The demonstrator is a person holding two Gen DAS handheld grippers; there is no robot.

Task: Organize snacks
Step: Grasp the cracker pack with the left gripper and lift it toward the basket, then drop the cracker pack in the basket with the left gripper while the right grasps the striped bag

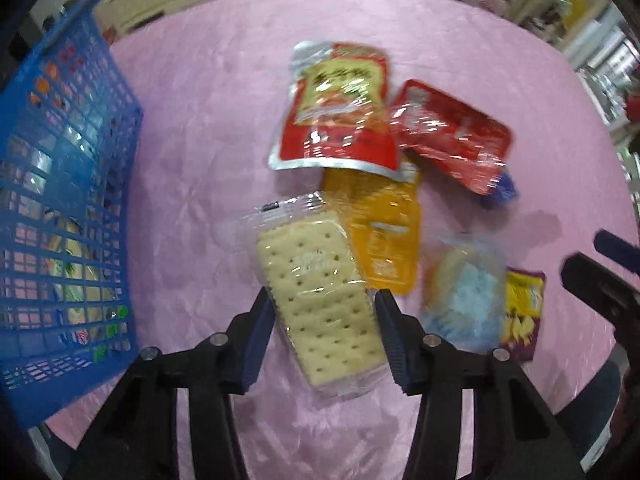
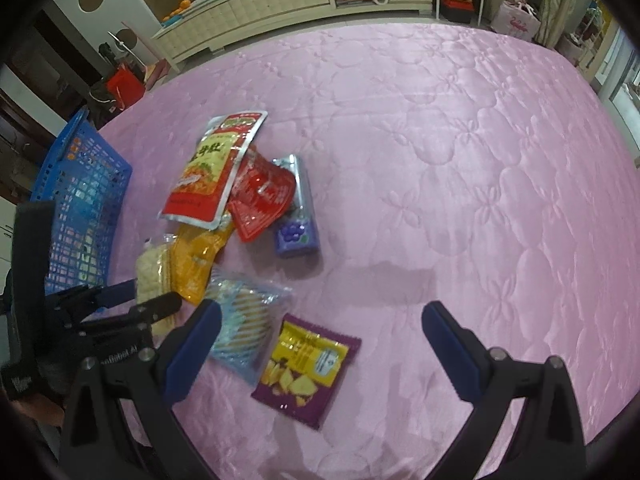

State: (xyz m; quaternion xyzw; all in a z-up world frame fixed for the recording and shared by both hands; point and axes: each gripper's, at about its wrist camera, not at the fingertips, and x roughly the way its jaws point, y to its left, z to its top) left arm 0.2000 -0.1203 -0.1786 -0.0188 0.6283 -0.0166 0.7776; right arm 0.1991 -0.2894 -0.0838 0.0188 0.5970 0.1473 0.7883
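Here, a pink quilted bed (image 2: 440,140) bears snacks; a cabinet (image 2: 280,0) at twelve o'clock; left tool (image 1: 324,312) seemingly pinching the cracker pack (image 1: 320,292); right tool (image 2: 320,320) spread.

The left gripper (image 1: 324,316) has black plastic arms with silver screws. The right gripper (image 2: 320,320) matches it. Ribbed dark-blue pads (image 1: 394,340) line the fingers.

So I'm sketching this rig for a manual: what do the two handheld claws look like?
Both match: the left claw and right claw have black plastic linkage arms with silver pivot pins, each ending in two dark blue ribbed pads. In the right wrist view, the left claw's black body carries small white lettering, too blurred to read.
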